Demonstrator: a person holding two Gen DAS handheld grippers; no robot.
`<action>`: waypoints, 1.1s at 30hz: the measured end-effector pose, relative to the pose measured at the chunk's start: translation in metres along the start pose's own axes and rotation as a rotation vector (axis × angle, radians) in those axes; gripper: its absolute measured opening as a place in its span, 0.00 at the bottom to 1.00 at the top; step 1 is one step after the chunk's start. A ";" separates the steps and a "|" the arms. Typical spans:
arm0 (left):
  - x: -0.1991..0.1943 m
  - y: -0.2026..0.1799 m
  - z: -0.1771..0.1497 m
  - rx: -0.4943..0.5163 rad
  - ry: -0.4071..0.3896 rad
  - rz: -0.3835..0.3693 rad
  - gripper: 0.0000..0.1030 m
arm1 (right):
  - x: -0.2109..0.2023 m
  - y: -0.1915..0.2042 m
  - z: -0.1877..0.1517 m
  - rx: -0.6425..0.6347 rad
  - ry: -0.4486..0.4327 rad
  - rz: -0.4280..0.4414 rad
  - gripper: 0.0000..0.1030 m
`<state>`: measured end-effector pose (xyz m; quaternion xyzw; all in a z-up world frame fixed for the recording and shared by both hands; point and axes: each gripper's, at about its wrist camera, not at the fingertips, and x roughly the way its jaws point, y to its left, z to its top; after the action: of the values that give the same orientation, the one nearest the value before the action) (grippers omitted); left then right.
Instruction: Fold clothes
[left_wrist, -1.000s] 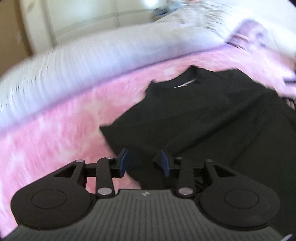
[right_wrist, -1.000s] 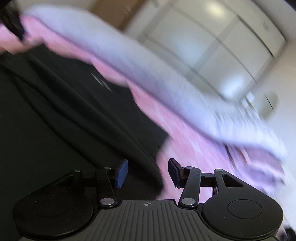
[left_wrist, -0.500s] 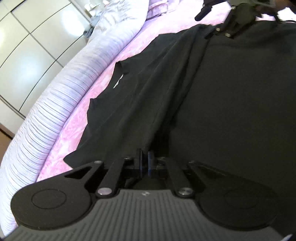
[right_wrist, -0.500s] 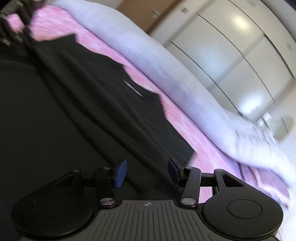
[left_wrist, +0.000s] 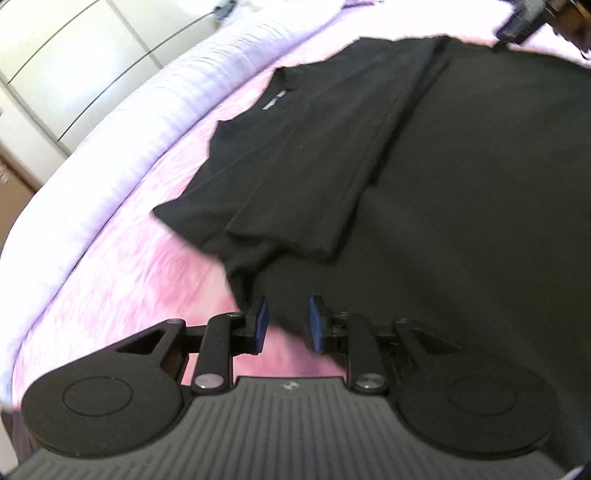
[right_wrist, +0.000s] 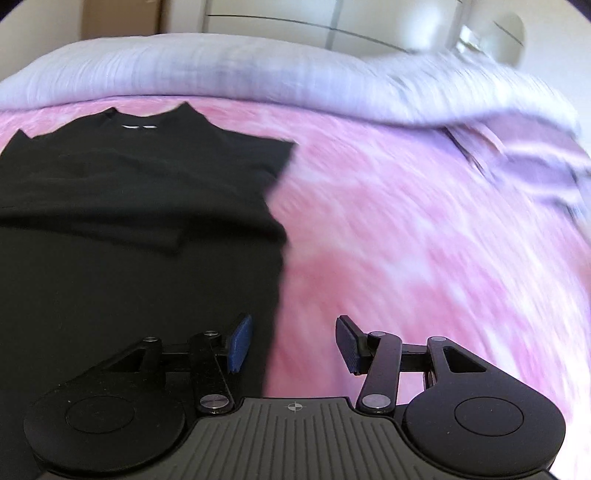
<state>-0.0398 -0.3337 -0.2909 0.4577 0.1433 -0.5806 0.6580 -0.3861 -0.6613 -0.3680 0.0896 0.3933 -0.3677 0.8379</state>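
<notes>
black shirt (right_wrist: 129, 192) flat on pink bedspread (right_wrist: 406, 221) | right gripper (right_wrist: 291, 343) fingers apart, empty

Black T-shirt (left_wrist: 461, 192) flat on pink bedspread (right_wrist: 406, 229), sleeve folded inward, collar far side

Your black T-shirt (left_wrist: 461, 192) runs off the right edge; motion blur smears the pink bedspread (right_wrist: 424, 229).

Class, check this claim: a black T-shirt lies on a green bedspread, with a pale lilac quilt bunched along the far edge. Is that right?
Not quite. The bedspread is pink, not green, as the right wrist view shows. The rest holds: the black T-shirt lies on it, with the pale lilac quilt bunched along the far edge.
</notes>
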 end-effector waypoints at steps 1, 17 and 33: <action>-0.018 -0.006 -0.006 -0.008 -0.008 0.003 0.23 | -0.015 -0.002 -0.007 0.006 0.001 0.000 0.48; -0.201 -0.195 -0.077 0.152 -0.103 -0.088 0.52 | -0.234 0.116 -0.190 -0.640 -0.227 0.238 0.48; -0.152 -0.237 -0.074 0.269 -0.057 0.143 0.26 | -0.198 0.165 -0.230 -0.811 -0.324 0.148 0.48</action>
<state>-0.2699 -0.1583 -0.3245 0.5340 0.0127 -0.5588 0.6344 -0.4922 -0.3341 -0.4022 -0.2775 0.3619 -0.1321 0.8801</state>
